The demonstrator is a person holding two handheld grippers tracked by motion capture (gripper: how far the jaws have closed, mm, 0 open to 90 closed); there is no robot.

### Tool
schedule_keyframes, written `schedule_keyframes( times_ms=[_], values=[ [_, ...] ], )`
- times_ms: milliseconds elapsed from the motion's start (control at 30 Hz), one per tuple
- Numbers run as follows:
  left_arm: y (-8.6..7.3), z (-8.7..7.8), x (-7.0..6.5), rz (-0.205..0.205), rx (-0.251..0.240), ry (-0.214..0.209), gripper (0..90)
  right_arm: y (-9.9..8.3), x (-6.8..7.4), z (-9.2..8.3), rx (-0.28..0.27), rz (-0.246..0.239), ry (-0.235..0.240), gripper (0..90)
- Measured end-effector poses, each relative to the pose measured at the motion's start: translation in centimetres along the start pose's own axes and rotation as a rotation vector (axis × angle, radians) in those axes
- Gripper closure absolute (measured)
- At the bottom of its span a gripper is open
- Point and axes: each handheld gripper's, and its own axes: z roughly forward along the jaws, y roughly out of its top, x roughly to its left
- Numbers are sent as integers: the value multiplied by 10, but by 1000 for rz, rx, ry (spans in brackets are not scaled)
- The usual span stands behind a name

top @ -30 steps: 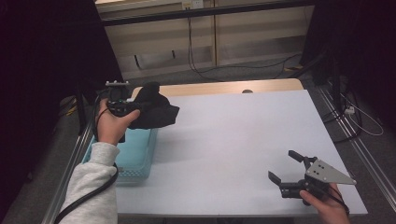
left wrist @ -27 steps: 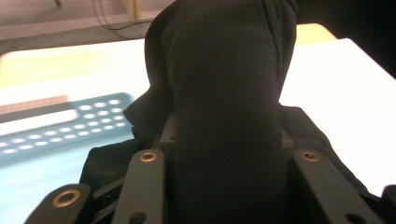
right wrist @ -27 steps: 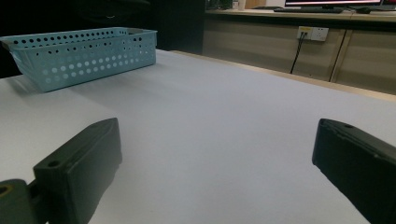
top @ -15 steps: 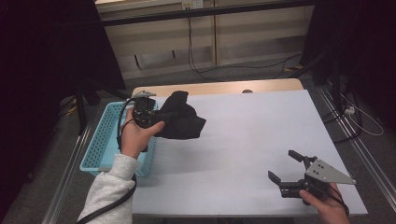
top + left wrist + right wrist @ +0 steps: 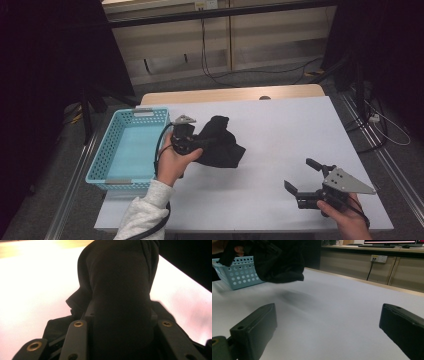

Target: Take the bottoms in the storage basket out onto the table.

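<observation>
- My right gripper point(image 5: 302, 181) rests low at the near right corner of the table point(image 5: 300, 130), its jaws spread wide with nothing between them, well apart from the work.
- My left gripper point(image 5: 200, 143) is clamped on a black cloth point(image 5: 222, 145); in the left gripper view the fabric bulges thick between my jaws and hides the pads.
- The cloth hangs just above the white tabletop, right beside the blue basket point(image 5: 111, 152); in the right gripper view it floats clear of the surface with a shadow beneath.
- I judge it light and limp: it sags in folds, so it will drape and drag rather than hold shape.
- A bunched fold like the one I have is the sure grip; a single edge could slip free.
- It is not fragile, so I can squeeze firmly.
</observation>
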Motion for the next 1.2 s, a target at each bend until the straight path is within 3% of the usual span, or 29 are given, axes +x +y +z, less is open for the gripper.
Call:
schedule_keyframes(
  times_ms=[133,200,300,367,533,733,933,1067,1200],
  values=[
    [-8,16,-13,40,-13,-28,606,0,1,2,5,-9,5,4],
    [-13,24,-17,68,-70,-62,550,0,0,3,6,-9,5,4],
    [-17,29,-18,71,-128,-61,340,0,0,6,13,-11,4,5],
    [-18,27,-14,58,-126,-55,279,0,0,8,14,-10,6,5],
    [-21,19,-4,69,-119,-17,186,0,0,13,24,-18,7,4],
    [-23,20,2,99,-104,7,167,0,-1,22,44,-24,13,4],
    [-22,20,1,123,-92,5,155,0,0,32,57,-29,26,4],
    [-24,20,4,132,-75,16,152,1,1,39,65,-28,36,4],
    [-26,18,5,115,-80,13,144,1,2,45,81,-30,42,3]
  ],
)
